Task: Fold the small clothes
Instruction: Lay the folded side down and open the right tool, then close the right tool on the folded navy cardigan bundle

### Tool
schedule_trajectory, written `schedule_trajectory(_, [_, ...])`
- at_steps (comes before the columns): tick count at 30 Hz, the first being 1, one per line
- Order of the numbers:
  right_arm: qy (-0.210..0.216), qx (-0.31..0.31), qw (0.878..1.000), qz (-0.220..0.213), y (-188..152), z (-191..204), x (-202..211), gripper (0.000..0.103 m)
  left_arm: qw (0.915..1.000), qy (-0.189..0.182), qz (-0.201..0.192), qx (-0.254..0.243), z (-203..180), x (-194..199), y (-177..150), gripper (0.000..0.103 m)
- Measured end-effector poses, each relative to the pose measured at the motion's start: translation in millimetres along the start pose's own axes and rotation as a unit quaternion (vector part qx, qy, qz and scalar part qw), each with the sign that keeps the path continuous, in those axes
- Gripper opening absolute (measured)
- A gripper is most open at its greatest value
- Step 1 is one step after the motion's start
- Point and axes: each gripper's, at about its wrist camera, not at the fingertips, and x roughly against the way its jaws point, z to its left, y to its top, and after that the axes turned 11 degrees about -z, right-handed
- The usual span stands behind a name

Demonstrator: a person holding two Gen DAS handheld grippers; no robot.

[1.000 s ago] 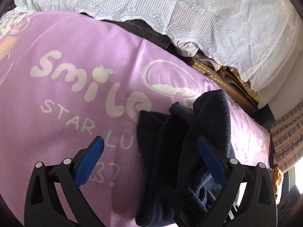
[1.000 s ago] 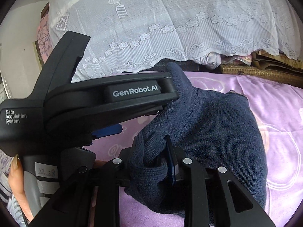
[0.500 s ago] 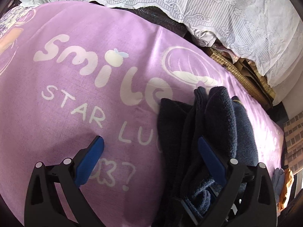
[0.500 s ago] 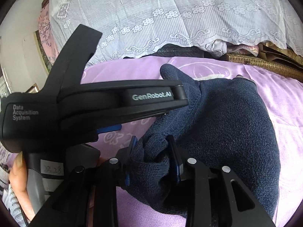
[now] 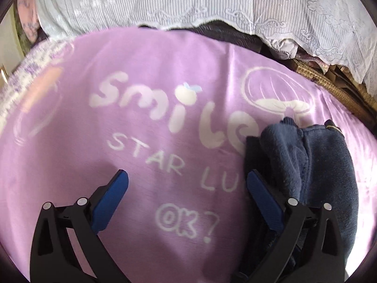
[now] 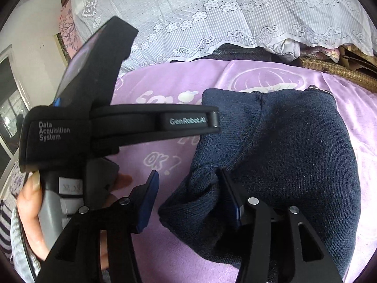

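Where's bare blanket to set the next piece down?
Free: purple blanket left of the navy garment, across the "smile" and "STAR" lettering toward the lace cloth. Crowded: the right side, garment under the right gripper.

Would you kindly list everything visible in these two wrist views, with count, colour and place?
Knitted garment: one, navy, bunched on the right side of the blanket.
Blanket: one, lilac with white "smile STAR OK?" lettering, covering the surface.
Lace cloth: one, white, draped behind the blanket.
Woven mat edge: one, tan, back right beneath the lace.
Left hand-held gripper: one, black with blue pads, open, empty, over the blanket.
Right hand-held gripper: one, black with blue pads, open, a navy fold beside one pad.
Left hand: one, holding the left hand-held gripper's handle.
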Motion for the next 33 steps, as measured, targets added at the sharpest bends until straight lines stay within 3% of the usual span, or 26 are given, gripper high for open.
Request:
schedule_trajectory(2, [0.008, 0.011, 1.0, 0.001, 3, 3, 8, 0.055, 0.9992, 0.026, -0.024, -0.018, -1, 11, 5, 0.099])
schedule_trajectory(5, [0.044, 0.008, 0.999, -0.011, 14, 5, 28, 0.055, 0.999, 0.012, -0.041, -0.015, 1, 27, 14, 0.099])
schedule_trajectory(10, [0.071, 0.03, 0.996, -0.033, 30, 4, 65, 0.055, 0.9973, -0.054, -0.049, 0.015, -2, 46, 22, 0.099])
schedule_trajectory(16, [0.029, -0.014, 0.997, -0.071, 49, -44, 87, 0.055, 0.9865, -0.154, -0.019, 0.052, -17, 44, 21, 0.099])
schedule_trajectory(19, [0.017, -0.05, 0.997, -0.063, 55, -71, 72, 0.055, 0.9871, -0.148, -0.013, 0.059, -26, 37, 11, 0.098])
schedule_trajectory(21, [-0.019, -0.044, 0.996, -0.069, 56, -81, 60, 0.052, 0.9855, -0.159, 0.003, 0.059, -29, 29, 7, 0.098])
schedule_trajectory(24, [-0.036, -0.048, 0.996, -0.067, 59, -96, 43, 0.04, 0.9888, -0.14, 0.011, 0.052, -33, 17, 2, 0.098])
schedule_trajectory(27, [-0.054, -0.05, 0.995, -0.062, 58, -107, 27, 0.019, 0.9886, -0.145, 0.018, 0.039, -42, 9, -1, 0.098])
schedule_trajectory(29, [-0.067, -0.044, 0.996, -0.047, 51, -113, 13, 0.012, 0.9924, -0.122, 0.015, 0.009, -52, 6, -5, 0.098])
schedule_trajectory(31, [-0.075, -0.038, 0.996, -0.024, 41, -120, 0, 0.008, 0.9959, -0.074, 0.023, -0.047, -68, -7, -13, 0.099])
schedule_trajectory(33, [-0.068, -0.053, 0.996, -0.022, 35, -126, -2, 0.007, 0.9955, -0.067, 0.022, -0.063, -74, -16, -22, 0.099])
